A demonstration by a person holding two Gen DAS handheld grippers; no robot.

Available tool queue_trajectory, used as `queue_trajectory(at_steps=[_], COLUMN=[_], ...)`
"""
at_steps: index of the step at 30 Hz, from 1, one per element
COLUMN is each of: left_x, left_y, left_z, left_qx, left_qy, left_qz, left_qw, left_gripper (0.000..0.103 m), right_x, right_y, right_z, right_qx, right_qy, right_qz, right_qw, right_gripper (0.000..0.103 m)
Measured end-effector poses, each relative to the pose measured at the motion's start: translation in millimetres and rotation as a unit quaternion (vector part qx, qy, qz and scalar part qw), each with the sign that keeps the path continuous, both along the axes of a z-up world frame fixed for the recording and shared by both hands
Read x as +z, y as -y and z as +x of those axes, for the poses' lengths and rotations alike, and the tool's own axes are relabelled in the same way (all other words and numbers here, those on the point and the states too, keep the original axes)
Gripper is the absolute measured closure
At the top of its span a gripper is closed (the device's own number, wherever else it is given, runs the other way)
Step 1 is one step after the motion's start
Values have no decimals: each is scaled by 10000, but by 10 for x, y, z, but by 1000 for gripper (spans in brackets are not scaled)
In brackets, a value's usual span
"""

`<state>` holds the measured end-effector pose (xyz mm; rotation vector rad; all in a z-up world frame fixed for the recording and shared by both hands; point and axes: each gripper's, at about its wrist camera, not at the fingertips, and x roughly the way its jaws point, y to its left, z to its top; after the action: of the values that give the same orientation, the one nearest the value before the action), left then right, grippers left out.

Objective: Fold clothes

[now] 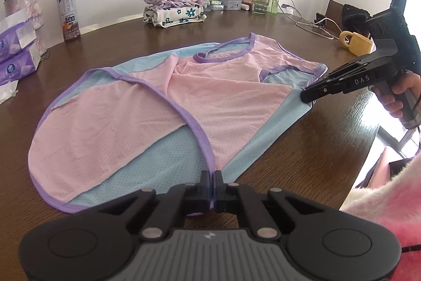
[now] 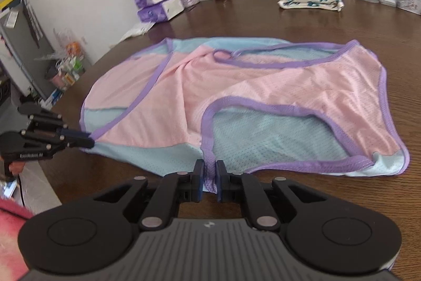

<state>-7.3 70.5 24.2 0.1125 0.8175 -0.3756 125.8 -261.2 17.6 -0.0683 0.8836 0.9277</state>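
A pink and light-blue mesh sleeveless top (image 1: pixel 231 99) with purple trim lies spread on the brown wooden table (image 1: pixel 126 36), partly folded over itself. My left gripper (image 1: pixel 213 177) is shut on the purple hem at the top's near edge. In the left wrist view my right gripper (image 1: pixel 306 94) grips the blue edge at the right, held by a hand. From the right wrist view the top (image 2: pixel 276 86) fills the middle; my right gripper (image 2: pixel 209 169) is shut on purple trim beside an armhole. My left gripper (image 2: pixel 88 140) pinches the far-left corner.
A stack of folded clothes (image 1: pixel 173 7) sits at the back of the table. A drink bottle (image 1: pixel 68 15), tissue packs (image 1: pixel 15 52) and a flower vase (image 1: pixel 23 4) stand at the left. A yellow mug (image 1: pixel 355 42) and cables (image 1: pixel 310 25) lie near the right edge.
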Motion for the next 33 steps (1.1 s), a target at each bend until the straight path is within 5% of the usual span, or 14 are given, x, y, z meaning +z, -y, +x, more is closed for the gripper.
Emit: queue_trajectory(at_steps=[3,5,11,20,33], left_x=[55,152,410,352,126], left_y=[-49,-99,-190,-221,-782], left_z=[31,60,334,1017,2226], left_qx=[106,254,709,723,1663], left_qy=[-70,111,632,550,-203], left_qz=[-220,-292,-304,-175,-664], left_qw=[9997,9992,9950,9957,9836], left_gripper=[85,54,35,30,45], right_x=[89,185,289,217,-54], right_y=[12,42,-133,-728,-956], right_z=[22,77,380,974,1834], right_qx=[-66,-209,-537,-472,-1536], right_qy=[137,287,941,762,-1141], right_qz=[100,224,-133,-106,196], right_qw=[9998,9991,9940,9959,9813], right_gripper=[86,80,71,68,73])
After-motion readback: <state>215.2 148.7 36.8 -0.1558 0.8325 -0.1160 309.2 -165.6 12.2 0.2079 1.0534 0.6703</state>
